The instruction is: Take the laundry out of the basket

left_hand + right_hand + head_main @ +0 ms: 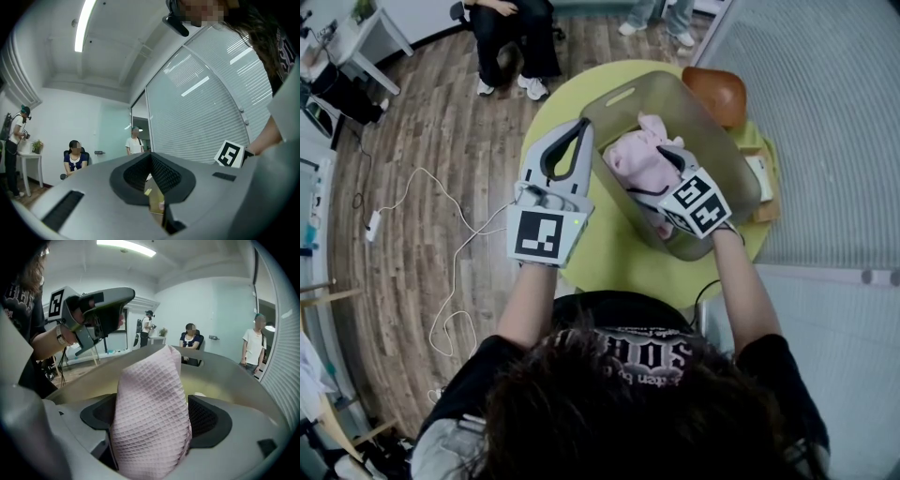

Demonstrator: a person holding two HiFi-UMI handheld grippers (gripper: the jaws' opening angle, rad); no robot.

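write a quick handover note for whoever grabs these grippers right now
Left gripper: shut, empty, held outside the basket, at its left side.
Right gripper: down inside the basket, shut on the pink cloth.
Done: the cloth is gripped, but it sits within the basket walls. No laundry shows on the table.
Left: lift the cloth clear of the rim and set it down outside. Whether more laundry lies under it can't be seen.
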